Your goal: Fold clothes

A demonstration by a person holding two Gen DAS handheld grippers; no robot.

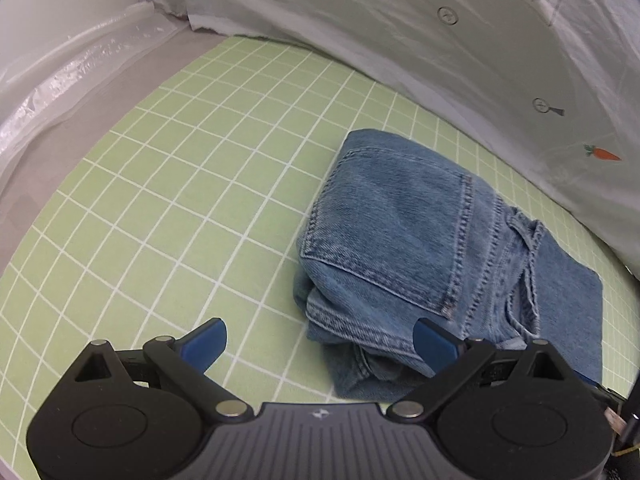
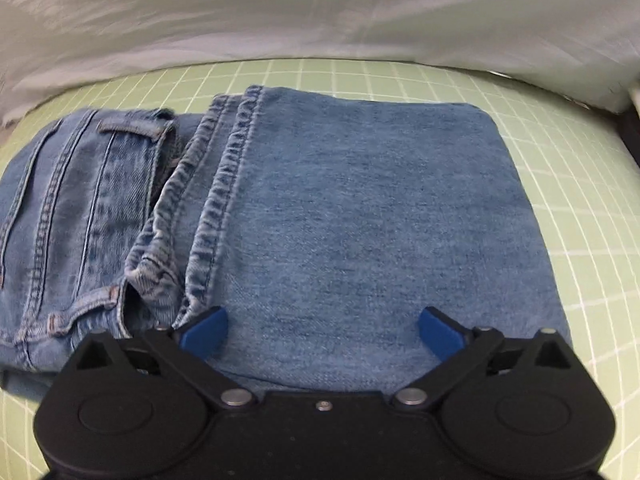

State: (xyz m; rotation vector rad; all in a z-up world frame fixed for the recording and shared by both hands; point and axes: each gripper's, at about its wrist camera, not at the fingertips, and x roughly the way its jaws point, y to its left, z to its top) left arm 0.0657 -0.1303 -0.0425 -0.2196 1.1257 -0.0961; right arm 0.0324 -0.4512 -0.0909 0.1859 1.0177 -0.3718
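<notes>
Left wrist view: folded jeans lie on green grid mat, near white sheet at far side. Back pocket faces up. Left gripper hovers at near edge of jeans, jaws apart, holding nothing. Right wrist view: right gripper over plain denim panel of jeans, jaws apart, empty. Hem seams bunched left of panel.

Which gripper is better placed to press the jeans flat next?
Probably the right gripper: it hangs open directly over the folded jeans. The left gripper, open too, sits off their edge, mostly over the green mat.
</notes>
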